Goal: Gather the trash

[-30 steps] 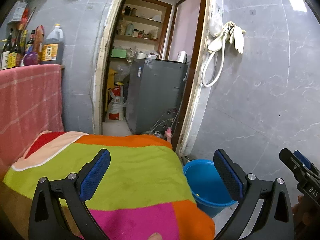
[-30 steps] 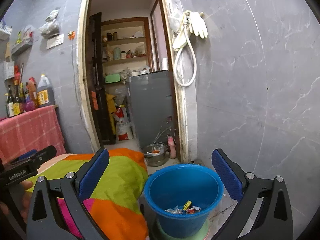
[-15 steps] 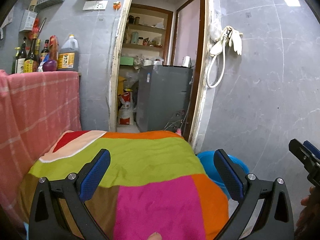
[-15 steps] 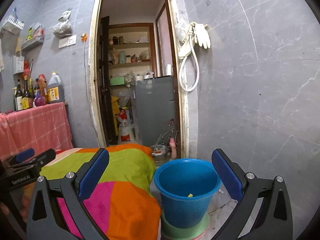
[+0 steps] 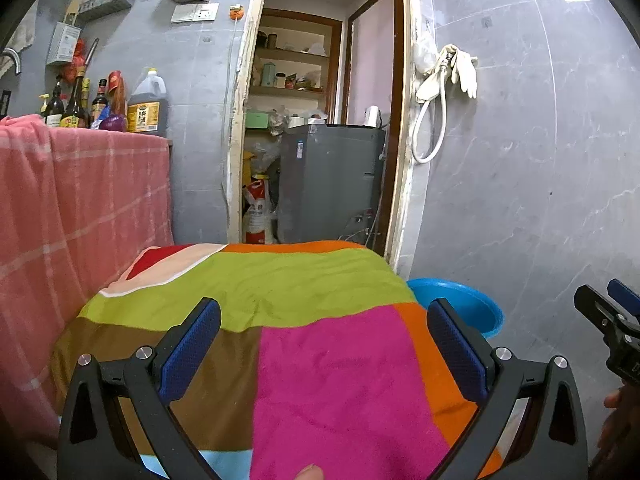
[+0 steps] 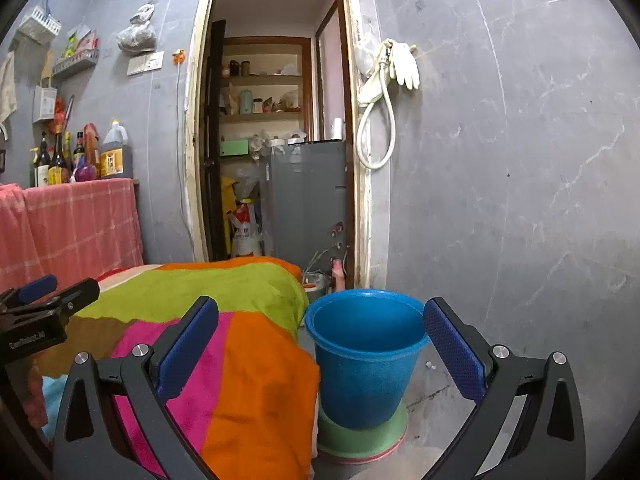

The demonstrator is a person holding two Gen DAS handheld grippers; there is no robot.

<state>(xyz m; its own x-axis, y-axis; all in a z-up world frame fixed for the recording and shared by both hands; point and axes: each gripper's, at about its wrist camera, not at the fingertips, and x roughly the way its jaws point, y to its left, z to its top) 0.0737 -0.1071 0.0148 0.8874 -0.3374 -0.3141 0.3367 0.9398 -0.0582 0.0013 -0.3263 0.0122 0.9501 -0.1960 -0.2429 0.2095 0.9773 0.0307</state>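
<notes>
Grey marbled tiles cover the walls around you, and an open doorway (image 6: 276, 140) straight ahead shows a pantry with shelves of jars and a grey appliance (image 6: 306, 200) standing inside it. Your left hand-held gripper (image 5: 323, 344) hangs above a surface draped in a patchwork cloth (image 5: 280, 320) of green, pink, orange and brown; its blue-padded fingers are spread wide with nothing between them. Your right hand-held gripper (image 6: 320, 344) is likewise spread and holds nothing, and between its fingers you see the blue bucket (image 6: 362, 364), which stands on the floor on a green and pink base (image 6: 360, 438), just beside the hanging corner of the cloth and near the right-hand wall. From the left wrist view only the bucket's rim (image 5: 464, 304) shows past the edge of the cloth. You cannot tell what lies inside the bucket from this angle. To your left a counter (image 6: 76, 220) covered in a pink checked cloth carries dark bottles (image 6: 52, 160) and a large jug of dark liquid (image 6: 115, 156). On the wall right of the doorway a pair of pale rubber gloves (image 6: 404, 64) hangs over a looped white hose (image 6: 376, 136). A small white scrap (image 6: 430, 365) lies on the floor just right of the bucket.
</notes>
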